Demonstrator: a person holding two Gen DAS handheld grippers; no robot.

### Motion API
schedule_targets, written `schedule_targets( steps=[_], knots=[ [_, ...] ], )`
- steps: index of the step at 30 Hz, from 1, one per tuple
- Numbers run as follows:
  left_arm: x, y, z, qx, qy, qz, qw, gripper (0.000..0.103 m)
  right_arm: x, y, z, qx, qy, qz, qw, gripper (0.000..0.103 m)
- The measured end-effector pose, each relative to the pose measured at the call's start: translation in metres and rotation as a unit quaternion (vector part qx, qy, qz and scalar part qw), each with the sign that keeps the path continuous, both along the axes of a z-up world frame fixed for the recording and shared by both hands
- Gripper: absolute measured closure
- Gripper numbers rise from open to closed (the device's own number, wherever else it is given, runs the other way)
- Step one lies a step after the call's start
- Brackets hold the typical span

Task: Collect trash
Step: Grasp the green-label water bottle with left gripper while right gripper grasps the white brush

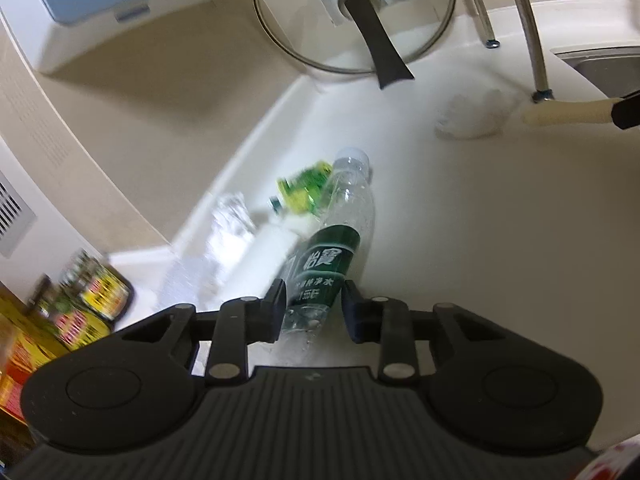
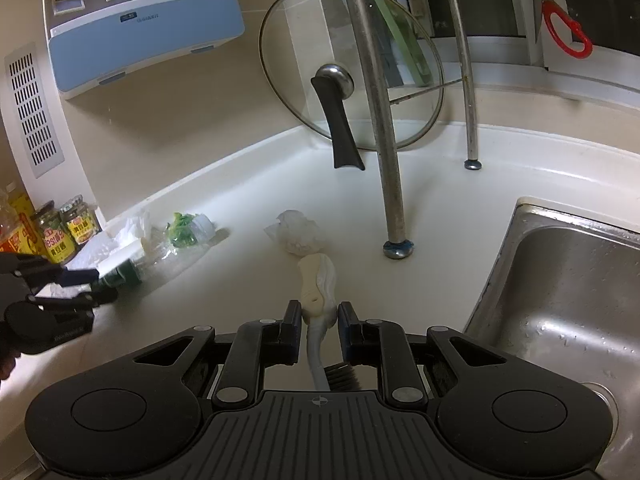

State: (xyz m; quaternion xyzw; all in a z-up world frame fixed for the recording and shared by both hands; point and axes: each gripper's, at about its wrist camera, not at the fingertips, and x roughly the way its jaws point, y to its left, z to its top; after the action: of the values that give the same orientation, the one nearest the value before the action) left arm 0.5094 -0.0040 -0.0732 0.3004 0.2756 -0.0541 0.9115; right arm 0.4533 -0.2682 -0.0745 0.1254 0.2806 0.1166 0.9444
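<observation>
A clear plastic water bottle (image 1: 340, 232) with a dark green label lies on the white counter, its base between my left gripper's (image 1: 314, 304) fingers, which stand around the label; a slight gap shows on the right side. It also shows in the right wrist view (image 2: 160, 266). My right gripper (image 2: 319, 314) is shut on a cream-handled brush (image 2: 316, 288), whose handle points at a crumpled white tissue (image 2: 294, 232). The tissue also shows in the left wrist view (image 1: 472, 114). A green wrapper (image 1: 308, 190) and crumpled clear plastic (image 1: 232, 216) lie left of the bottle.
A glass pot lid (image 2: 352, 68) leans on the back wall behind chrome rack legs (image 2: 394, 208). A steel sink (image 2: 560, 300) lies at the right. Sauce jars (image 2: 66, 228) stand at the left wall. A blue appliance (image 2: 140, 28) hangs above. Red-handled scissors (image 2: 564, 28) hang at the window.
</observation>
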Motion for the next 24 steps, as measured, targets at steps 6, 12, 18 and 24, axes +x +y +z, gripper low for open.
schedule_targets(
  steps=[6, 12, 18, 24],
  knots=[
    [0.015, 0.008, -0.003, 0.018, 0.022, 0.006, 0.9996, 0.072, 0.004, 0.002, -0.001, 0.006, 0.003, 0.000, 1.000, 0.083],
    [0.015, 0.011, -0.005, 0.025, 0.010, 0.007, 0.9996, 0.081, 0.005, 0.002, -0.002, 0.009, 0.003, 0.000, 1.000, 0.083],
    [0.005, 0.019, 0.017, -0.029, 0.009, 0.000, 0.9995, 0.083, 0.000, 0.002, 0.002, 0.008, -0.006, 0.006, 1.000, 0.083],
    [-0.010, 0.035, 0.042, -0.128, 0.036, 0.004, 0.9911, 0.084, -0.007, 0.003, 0.010, 0.017, -0.019, 0.013, 1.000, 0.083]
  ],
)
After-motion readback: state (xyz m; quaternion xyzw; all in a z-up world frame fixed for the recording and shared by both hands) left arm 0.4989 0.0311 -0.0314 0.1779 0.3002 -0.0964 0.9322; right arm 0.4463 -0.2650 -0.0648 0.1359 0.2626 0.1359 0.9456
